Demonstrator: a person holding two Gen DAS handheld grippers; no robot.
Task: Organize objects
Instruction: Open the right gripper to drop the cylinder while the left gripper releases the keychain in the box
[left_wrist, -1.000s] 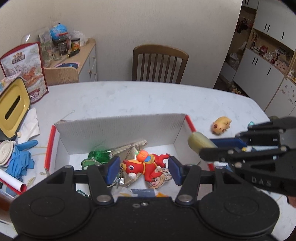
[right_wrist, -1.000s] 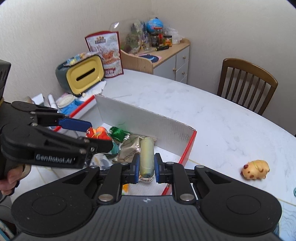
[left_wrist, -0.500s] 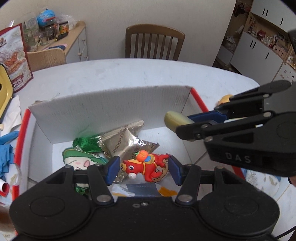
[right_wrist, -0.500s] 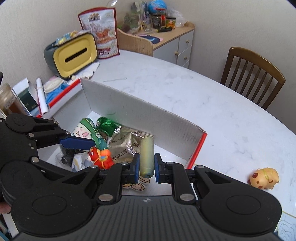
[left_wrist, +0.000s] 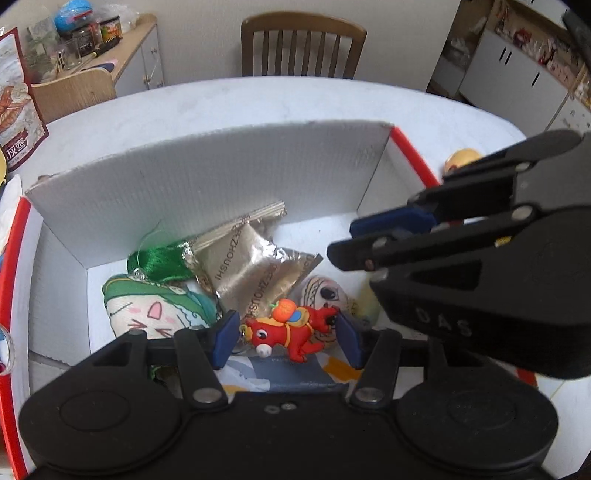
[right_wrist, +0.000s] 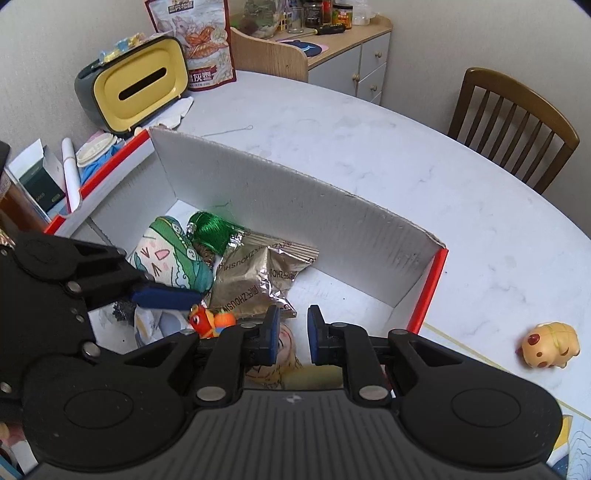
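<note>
A white cardboard box (left_wrist: 221, 184) (right_wrist: 295, 206) with red edges stands on the table. Over its near side my left gripper (left_wrist: 288, 341) (right_wrist: 192, 302) is shut on a red horse toy (left_wrist: 291, 332) (right_wrist: 210, 319). My right gripper (right_wrist: 293, 332) (left_wrist: 343, 243) hangs over the box's right part, open, with nothing between its blue pads. A pale yellow cylinder (right_wrist: 314, 376) (left_wrist: 369, 306) lies on the box floor just under it. Silver foil packets (left_wrist: 251, 273) (right_wrist: 255, 280), a green tassel (right_wrist: 212, 229) and a cat-face plush (left_wrist: 155, 314) also lie inside.
A yellow pig toy (right_wrist: 550, 349) (left_wrist: 461, 158) sits on the marble table right of the box. A yellow tissue holder (right_wrist: 140, 85), a snack bag (right_wrist: 199, 40) and paper clutter crowd the left. A wooden chair (left_wrist: 303, 48) stands behind the table.
My right gripper opened and let the yellow cylinder drop into the box. Both grippers moved forward and down over the box, and the left still holds the red horse.
</note>
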